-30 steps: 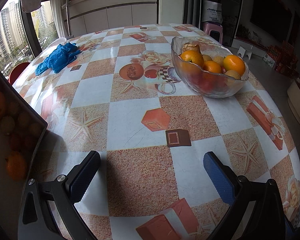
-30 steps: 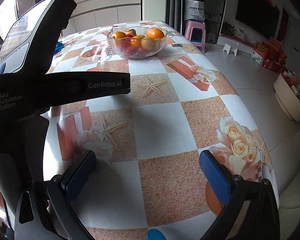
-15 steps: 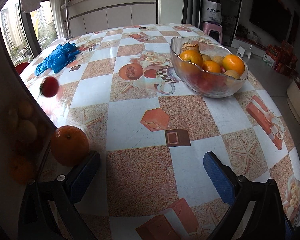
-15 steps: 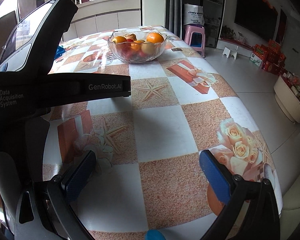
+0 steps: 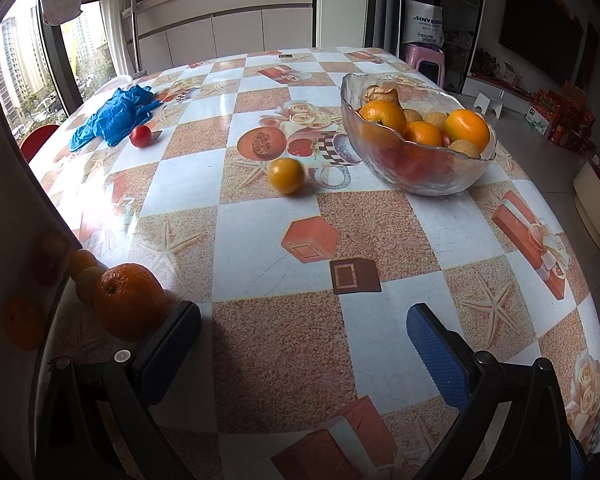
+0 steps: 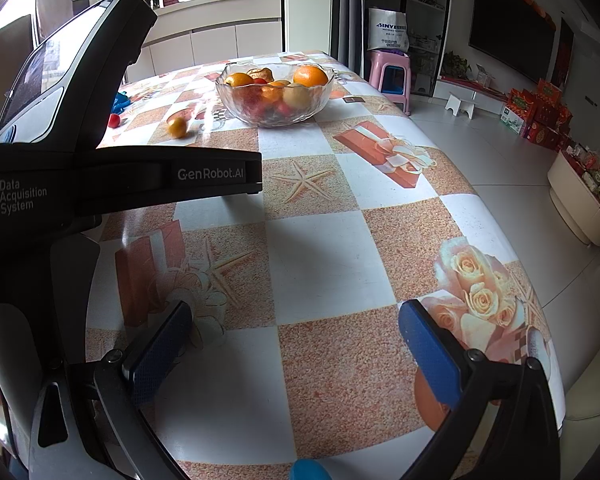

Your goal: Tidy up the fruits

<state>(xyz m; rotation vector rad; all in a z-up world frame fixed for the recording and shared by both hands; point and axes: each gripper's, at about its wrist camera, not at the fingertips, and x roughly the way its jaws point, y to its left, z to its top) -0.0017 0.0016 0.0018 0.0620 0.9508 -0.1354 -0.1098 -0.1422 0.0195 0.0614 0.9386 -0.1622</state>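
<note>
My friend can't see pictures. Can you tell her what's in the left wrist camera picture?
An open left gripper hovers over a checkered table, with a big orange just beside its left finger. Farther off lie a small yellow fruit and a small red fruit beside blue gloves. A glass bowl of fruit stands at the right.

Two black handheld tools, left tool (image 5: 303,338) and right tool (image 6: 295,338), each with blue textured pads (image 6: 430,354) on angular black fingers, silver pivot screws (image 5: 122,356). White lettering "GenRobot.AI" and "Data Acquisition System" on left tool's glossy black housing (image 6: 100,184).
</note>
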